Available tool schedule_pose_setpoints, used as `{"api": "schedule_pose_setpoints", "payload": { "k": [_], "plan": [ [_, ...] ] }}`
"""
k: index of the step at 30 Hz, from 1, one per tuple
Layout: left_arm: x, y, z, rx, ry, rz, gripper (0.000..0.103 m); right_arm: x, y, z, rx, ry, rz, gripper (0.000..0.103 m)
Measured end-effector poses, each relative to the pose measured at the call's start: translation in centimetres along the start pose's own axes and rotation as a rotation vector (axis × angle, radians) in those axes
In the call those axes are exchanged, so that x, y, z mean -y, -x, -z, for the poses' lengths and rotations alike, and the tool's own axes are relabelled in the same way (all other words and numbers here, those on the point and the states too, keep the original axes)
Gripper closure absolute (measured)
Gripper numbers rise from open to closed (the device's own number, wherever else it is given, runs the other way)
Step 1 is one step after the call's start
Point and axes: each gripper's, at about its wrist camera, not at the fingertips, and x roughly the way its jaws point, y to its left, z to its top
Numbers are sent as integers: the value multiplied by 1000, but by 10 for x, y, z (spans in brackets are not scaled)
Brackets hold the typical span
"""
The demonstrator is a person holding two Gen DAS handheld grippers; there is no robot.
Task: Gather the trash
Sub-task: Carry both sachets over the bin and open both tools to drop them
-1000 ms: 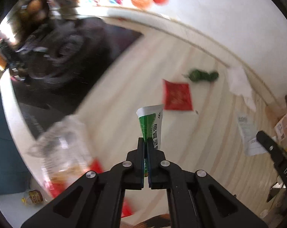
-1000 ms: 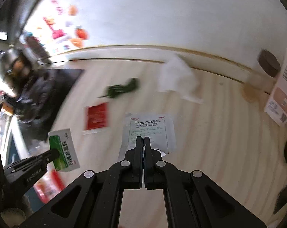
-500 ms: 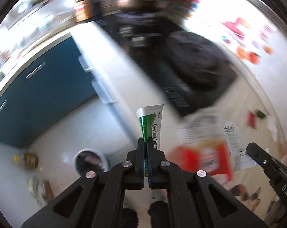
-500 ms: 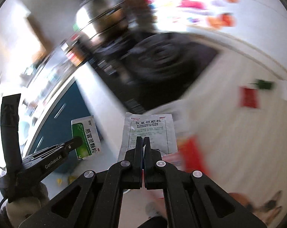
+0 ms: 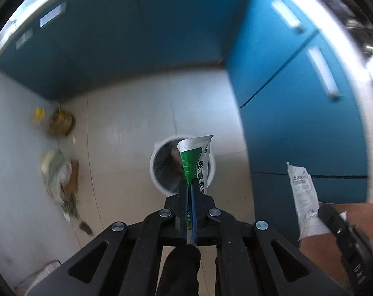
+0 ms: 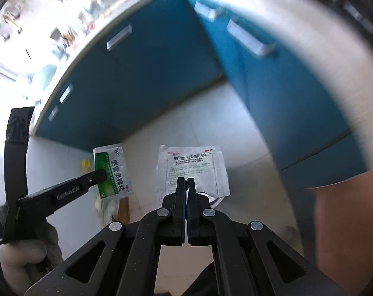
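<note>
My left gripper point(image 5: 189, 182) is shut on a green and white sachet point(image 5: 195, 160) and holds it over a round white trash bin point(image 5: 159, 172) on the floor. The sachet also shows in the right wrist view point(image 6: 113, 172). My right gripper point(image 6: 186, 181) is shut on a white printed sachet point(image 6: 192, 165), held above the floor; a bit of the bin's rim point(image 6: 217, 199) peeks out under it. The white sachet also shows at the right of the left wrist view point(image 5: 302, 192).
Blue cabinet fronts point(image 5: 297, 98) with pale handles stand behind and to the right of the bin. Loose litter point(image 5: 59, 170) lies on the pale tiled floor point(image 5: 127, 128) at the left. A countertop edge point(image 6: 87, 49) runs above the cabinets.
Both grippers have swung away from the wooden counter and down toward the floor with their sachets. The trash bin has come to sit right under the left gripper.
</note>
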Motion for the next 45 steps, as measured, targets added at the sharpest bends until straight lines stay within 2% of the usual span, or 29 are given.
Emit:
{"api": "schedule_pose_setpoints", "payload": {
  "k": [5, 9, 12, 17, 22, 24, 26, 30, 31, 32, 33, 34, 35, 37, 39, 40, 44, 45],
  "plan": [
    [-46, -108, 2, -120, 95, 46, 103, 6, -129, 31, -136, -36, -4, 103],
    [-73, -204, 8, -236, 202, 147, 103, 28, -222, 52, -214, -80, -8, 103],
    [-86, -272, 7, -297, 253, 183, 103, 47, -277, 60, -245, -114, -8, 103],
    [-87, -350, -2, -359, 255, 149, 103, 84, -363, 76, -293, -180, -17, 103],
    [-91, -392, -5, -400, 217, 100, 102, 108, -425, 74, -344, -208, -26, 103],
    [-91, -401, -4, -430, 208, 86, 101, 111, -446, 77, -356, -203, -20, 103],
    [-91, -401, -4, -437, 194, 67, 95, 113, -459, 79, -372, -199, -21, 103],
    [-94, -397, -6, -452, 205, 37, 94, 111, -482, 83, -419, -197, -22, 101],
    [-95, -395, -6, -448, 201, 27, 86, 111, -484, 83, -427, -196, -25, 97],
    [-96, -393, -6, -437, 196, 19, 78, 110, -482, 85, -433, -190, -25, 85],
    [-98, -387, -7, -420, 194, 9, 57, 109, -480, 85, -437, -179, -18, 76],
    [-99, -382, -8, -408, 189, -7, 31, 108, -479, 85, -441, -170, -12, 57],
    [-100, -377, -8, -396, 180, -25, 24, 107, -475, 85, -441, -167, -11, 49],
    [-103, -365, -9, -370, 166, -62, 18, 105, -469, 83, -441, -156, -9, 47],
    [-107, -352, -5, -353, 160, -90, 10, 103, -461, 81, -444, -142, 2, 38],
    [-108, -345, -4, -344, 156, -106, 8, 102, -457, 80, -444, -138, 7, 29],
    [-113, -299, 8, -289, 139, -164, 8, 88, -424, 74, -433, -87, 39, 6],
    [-113, -285, 11, -270, 135, -176, 8, 84, -416, 73, -429, -73, 48, 6]
  ]
}}
